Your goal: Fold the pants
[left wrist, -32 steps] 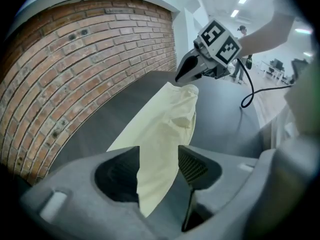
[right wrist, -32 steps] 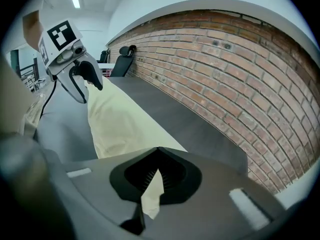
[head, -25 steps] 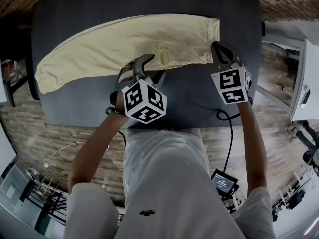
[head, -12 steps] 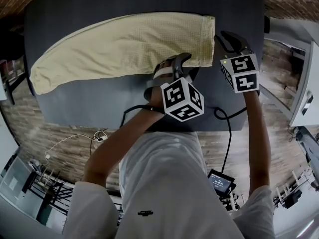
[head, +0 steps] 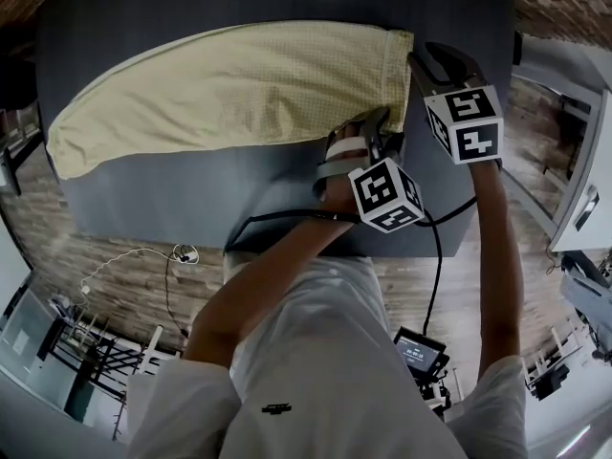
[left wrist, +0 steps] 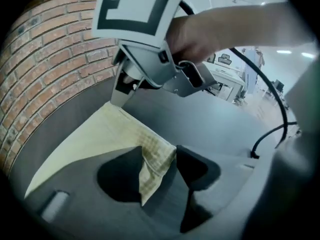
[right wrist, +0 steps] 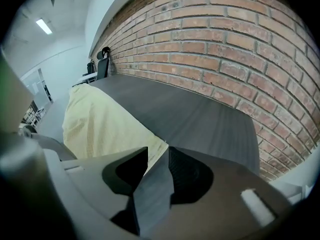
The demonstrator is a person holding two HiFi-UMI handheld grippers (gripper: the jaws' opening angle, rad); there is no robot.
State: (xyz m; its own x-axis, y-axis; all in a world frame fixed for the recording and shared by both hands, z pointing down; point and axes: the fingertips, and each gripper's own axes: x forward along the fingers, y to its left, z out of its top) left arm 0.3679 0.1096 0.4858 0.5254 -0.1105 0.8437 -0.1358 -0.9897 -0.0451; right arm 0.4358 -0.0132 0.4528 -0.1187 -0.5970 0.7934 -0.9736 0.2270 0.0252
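Pants (head: pixel 229 84) look halved lengthwise, flat on tabletop (head: pixel 191 199); crosswise folds remain. Left hand-held gripper (left wrist: pixel 160 163) wide, jaws just reopened a bit, waistband corner (left wrist: pixel 150 151) between them, ungripped. Right hand-held gripper (right wrist: pixel 158 159) just opening, half-wide, far corner (right wrist: pixel 159 148) at its tips.

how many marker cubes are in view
2. The left gripper's cube is by the pants' near waistband corner, the right gripper's cube by the far corner; both grippers' fingers have just been opening, cloth between them.

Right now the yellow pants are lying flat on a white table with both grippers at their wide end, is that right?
No: the table is dark grey, not white, as the head view shows. The yellow pants do lie flat on it, with the left gripper and the right gripper at their wide end.
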